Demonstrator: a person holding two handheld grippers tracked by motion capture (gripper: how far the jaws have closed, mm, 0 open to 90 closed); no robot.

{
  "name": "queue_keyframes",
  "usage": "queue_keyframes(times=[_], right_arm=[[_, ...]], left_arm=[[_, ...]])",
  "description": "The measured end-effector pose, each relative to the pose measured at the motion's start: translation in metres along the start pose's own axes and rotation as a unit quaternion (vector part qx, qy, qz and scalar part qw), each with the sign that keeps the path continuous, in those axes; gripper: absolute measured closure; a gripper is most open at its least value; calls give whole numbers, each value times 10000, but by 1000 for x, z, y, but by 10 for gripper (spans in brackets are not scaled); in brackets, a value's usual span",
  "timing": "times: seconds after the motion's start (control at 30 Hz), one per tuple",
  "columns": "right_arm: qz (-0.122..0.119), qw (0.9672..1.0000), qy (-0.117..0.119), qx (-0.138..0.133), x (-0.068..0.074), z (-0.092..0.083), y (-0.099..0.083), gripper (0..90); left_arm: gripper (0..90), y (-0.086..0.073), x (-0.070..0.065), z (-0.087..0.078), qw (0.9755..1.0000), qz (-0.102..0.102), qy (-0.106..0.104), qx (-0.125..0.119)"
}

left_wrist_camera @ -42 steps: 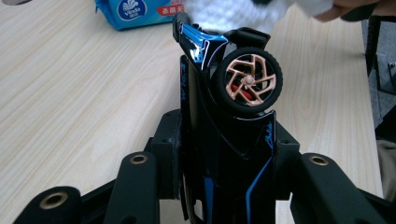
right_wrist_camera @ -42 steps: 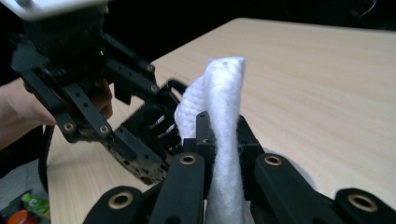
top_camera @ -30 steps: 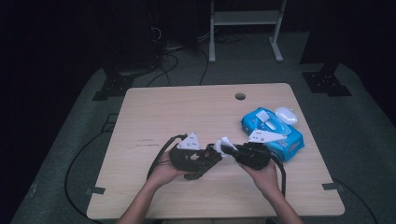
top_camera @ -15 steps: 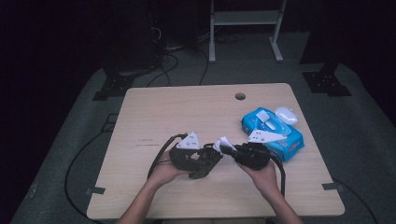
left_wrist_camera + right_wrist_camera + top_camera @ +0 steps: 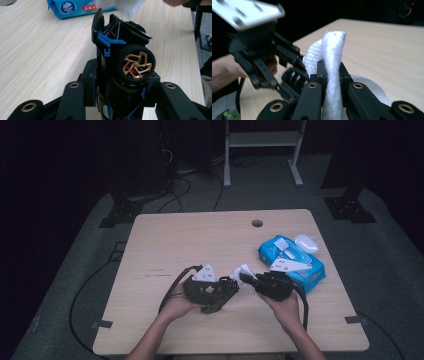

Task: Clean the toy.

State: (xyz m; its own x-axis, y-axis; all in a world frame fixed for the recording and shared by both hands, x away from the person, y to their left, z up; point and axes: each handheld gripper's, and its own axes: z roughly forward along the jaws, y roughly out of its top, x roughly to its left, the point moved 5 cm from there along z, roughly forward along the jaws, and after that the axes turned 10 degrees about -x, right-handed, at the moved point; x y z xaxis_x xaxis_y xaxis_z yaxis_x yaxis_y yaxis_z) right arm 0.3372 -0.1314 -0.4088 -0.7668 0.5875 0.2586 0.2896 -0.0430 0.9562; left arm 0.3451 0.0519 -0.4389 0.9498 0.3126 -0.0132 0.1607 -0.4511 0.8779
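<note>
A black toy car (image 5: 120, 57) with blue trim and a gold-spoked wheel stands nose-up between the jaws of my left gripper (image 5: 122, 82), which is shut on it. In the high view that gripper (image 5: 220, 292) and the car (image 5: 225, 287) sit near the table's front middle. My right gripper (image 5: 331, 75) is shut on a folded white wipe (image 5: 333, 65). It points at the left gripper, and the wipe (image 5: 242, 271) hangs just beside the car. A white wipe edge (image 5: 125, 6) shows behind the car in the left gripper view.
A blue pack of wet wipes (image 5: 290, 262) lies on the wooden table (image 5: 190, 240) at the right, with its white lid flap (image 5: 306, 242) open. A round cable hole (image 5: 257, 223) sits near the far edge. Cables trail off the table's left side.
</note>
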Motion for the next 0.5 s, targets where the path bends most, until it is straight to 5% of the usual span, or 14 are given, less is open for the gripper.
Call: queue_keyframes(times=[0.07,0.23,0.33,0.5], right_arm=[[-34,10000,-35,-48,-1,-3,3,844],[125,9990,-207,363,-15,-1,-18,844],[244,9987,-26,451,-12,7,-26,844],[223,9993,211,203,-2,8,-14,844]], left_arm=[[573,1,1,-2,10000,-6,25,-48],[572,4,2,-10,9997,-65,-13,-226],[572,4,1,-8,9998,-35,-25,-189],[571,3,3,-8,9999,-39,16,-165]])
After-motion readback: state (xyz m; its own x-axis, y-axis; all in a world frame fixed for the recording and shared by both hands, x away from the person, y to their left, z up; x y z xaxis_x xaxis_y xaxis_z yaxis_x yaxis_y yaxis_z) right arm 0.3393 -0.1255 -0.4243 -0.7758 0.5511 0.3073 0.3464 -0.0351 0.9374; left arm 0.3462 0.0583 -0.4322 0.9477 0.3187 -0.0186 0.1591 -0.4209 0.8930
